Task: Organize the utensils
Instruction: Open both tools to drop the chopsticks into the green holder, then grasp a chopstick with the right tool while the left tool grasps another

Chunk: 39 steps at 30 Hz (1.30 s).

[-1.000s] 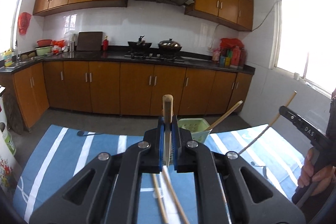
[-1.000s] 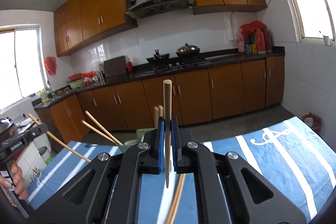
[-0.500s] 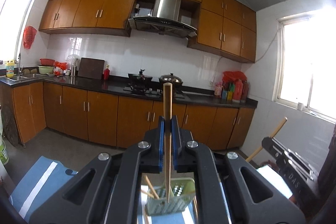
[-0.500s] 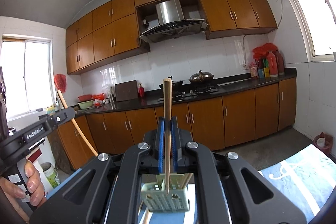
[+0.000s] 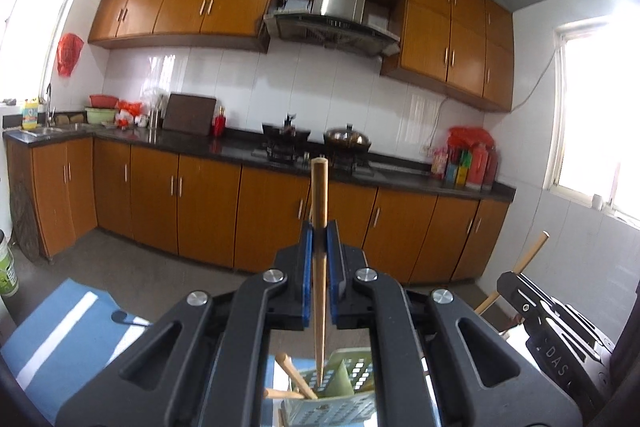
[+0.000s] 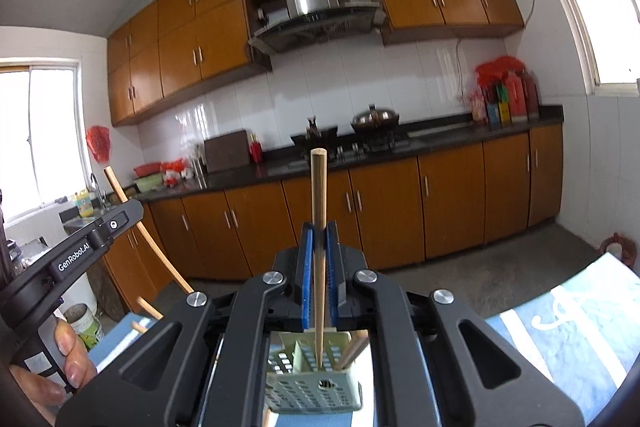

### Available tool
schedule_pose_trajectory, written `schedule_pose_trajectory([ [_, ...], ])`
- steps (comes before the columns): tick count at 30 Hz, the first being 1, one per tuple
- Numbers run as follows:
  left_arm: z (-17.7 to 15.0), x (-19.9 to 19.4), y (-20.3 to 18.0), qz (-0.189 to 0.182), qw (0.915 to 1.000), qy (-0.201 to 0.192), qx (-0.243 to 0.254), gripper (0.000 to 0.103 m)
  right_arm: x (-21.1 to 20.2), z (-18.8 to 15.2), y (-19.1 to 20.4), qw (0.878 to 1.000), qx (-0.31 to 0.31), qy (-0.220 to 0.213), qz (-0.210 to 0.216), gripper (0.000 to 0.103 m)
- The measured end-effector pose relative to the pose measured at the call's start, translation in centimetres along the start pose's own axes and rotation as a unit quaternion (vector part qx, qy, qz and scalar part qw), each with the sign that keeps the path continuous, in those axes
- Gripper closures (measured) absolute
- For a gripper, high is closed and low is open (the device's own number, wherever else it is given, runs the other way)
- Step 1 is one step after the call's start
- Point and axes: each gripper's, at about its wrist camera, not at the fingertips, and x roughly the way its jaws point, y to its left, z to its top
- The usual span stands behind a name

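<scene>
Blue-and-white striped tablecloth is seen under a pale green perforated plastic utensil holder. Left gripper is clamped tight on a long tapered wooden chopstick, held upright, tip over the holder's compartments. Right gripper is likewise closed on a second upright wooden chopstick, tip inside the holder. More chopsticks are leaned in it.

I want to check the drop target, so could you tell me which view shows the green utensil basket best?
The right wrist view: the green utensil basket shows its perforated front wall, rim and divider. The left wrist view catches only part of the green utensil basket, cropped by the frame bottom.
</scene>
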Motion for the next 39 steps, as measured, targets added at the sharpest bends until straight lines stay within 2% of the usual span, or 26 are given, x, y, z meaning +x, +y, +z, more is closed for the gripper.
schedule_pose_trajectory([
  [5,-1.5,1.2,0.6,0.001,0.9995,0.032,0.001,0.095,0.2,-0.8,-0.2,1.000,0.004,0.023,0.000,0.095],
  [9,-1.3,0.3,0.9,0.003,0.9994,0.034,0.000,0.083,-0.5,-0.7,-0.2,1.000,0.007,0.026,-0.002,0.095],
  [10,-1.2,0.0,1.0,0.002,0.9995,0.033,0.001,0.081,-0.9,-0.5,-0.2,1.000,0.006,0.025,-0.004,0.091],
  [11,-1.0,-0.4,1.0,0.002,0.9995,0.031,0.002,0.080,-1.3,-0.3,-0.3,1.000,0.006,0.022,-0.006,0.083],
  [13,-0.4,-1.7,1.2,0.001,0.9997,0.024,0.004,0.080,-2.5,0.0,-0.4,1.000,0.002,0.013,-0.012,0.076],
  [17,0.2,-4.7,2.0,0.000,0.9998,0.018,0.004,0.074,-5.3,0.2,-1.0,1.000,-0.003,0.006,-0.022,0.076],
  [21,-0.8,-9.0,4.0,0.015,0.9996,0.023,0.005,0.059,-7.9,-1.3,-2.3,0.999,-0.007,0.021,-0.039,0.074],
  [25,-3.7,-11.6,6.6,0.055,0.9971,0.051,0.011,0.046,-8.5,-4.7,-4.3,0.994,-0.001,0.083,-0.069,0.070],
  [27,-6.3,-12.2,8.3,0.077,0.9932,0.085,0.016,0.042,-7.8,-7.3,-5.5,0.988,0.010,0.131,-0.082,0.070],
  [29,-9.0,-12.1,9.7,0.099,0.9878,0.118,0.022,0.040,-6.7,-10.2,-6.5,0.979,0.028,0.182,-0.086,0.070],
  [31,-12.5,-11.4,11.2,0.107,0.9786,0.174,0.021,0.040,-5.3,-13.1,-6.8,0.969,0.035,0.230,-0.085,0.071],
  [33,-15.1,-10.9,12.3,0.114,0.9688,0.220,0.014,0.040,-3.9,-15.6,-6.7,0.959,0.038,0.268,-0.078,0.079],
  [34,-16.3,-10.7,12.8,0.117,0.9644,0.237,0.010,0.040,-3.3,-16.6,-6.5,0.955,0.041,0.284,-0.073,0.083],
  [36,-18.2,-10.8,13.5,0.120,0.9579,0.261,0.003,0.040,-2.4,-18.0,-6.2,0.950,0.045,0.300,-0.071,0.084],
  [39,-19.9,-11.1,14.1,0.121,0.9537,0.275,-0.009,0.040,-1.0,-19.0,-5.5,0.947,0.048,0.312,-0.067,0.084],
])
